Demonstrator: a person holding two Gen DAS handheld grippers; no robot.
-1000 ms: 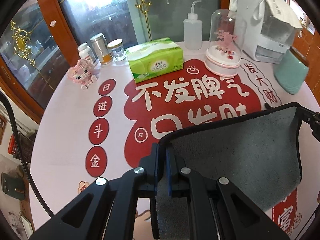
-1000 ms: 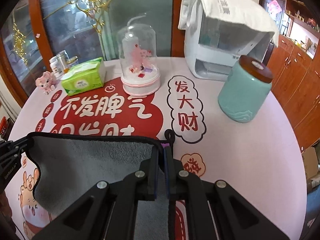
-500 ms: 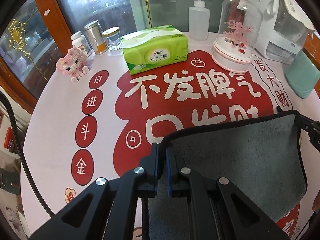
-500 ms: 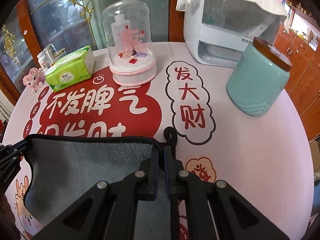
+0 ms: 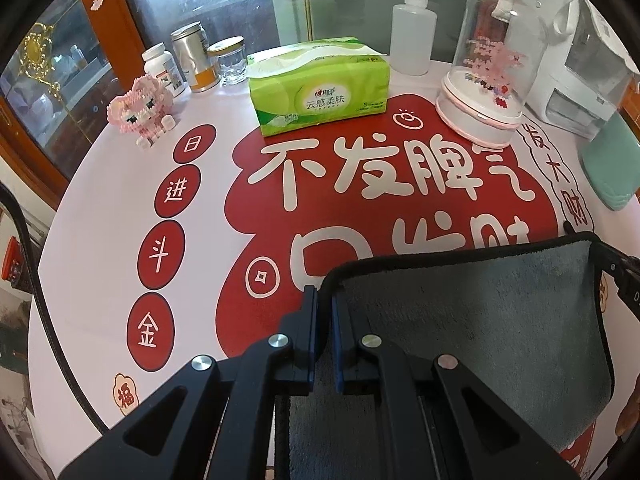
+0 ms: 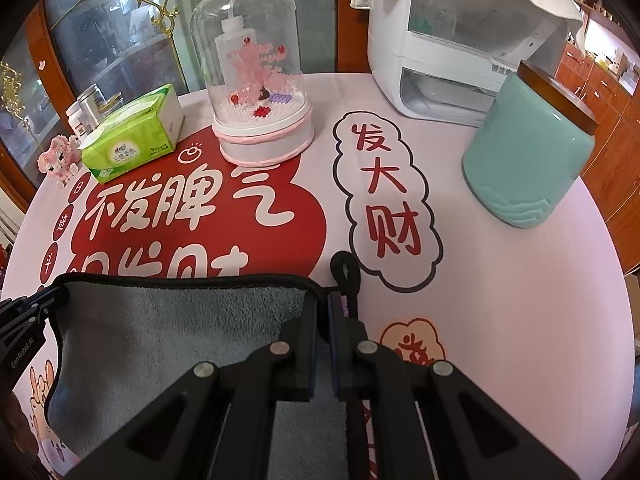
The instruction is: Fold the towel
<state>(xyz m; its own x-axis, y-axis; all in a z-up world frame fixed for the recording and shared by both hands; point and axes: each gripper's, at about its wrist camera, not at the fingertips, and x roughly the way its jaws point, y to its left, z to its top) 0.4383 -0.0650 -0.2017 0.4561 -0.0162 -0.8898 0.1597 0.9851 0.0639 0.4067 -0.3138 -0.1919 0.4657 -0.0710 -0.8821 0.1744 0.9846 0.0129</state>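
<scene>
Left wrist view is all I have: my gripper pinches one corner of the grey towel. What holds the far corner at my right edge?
Observer: The right gripper is shut on that corner of the towel.
Operator: Anything dangling off that corner?
Observer: Yes, a black hanging loop sticks out past the fingers, over the printed tablecloth.
Operator: I only see a sliver of something teal. What is it?
Observer: A teal jar with a dark wooden lid, standing upright, apart from the towel.
</scene>
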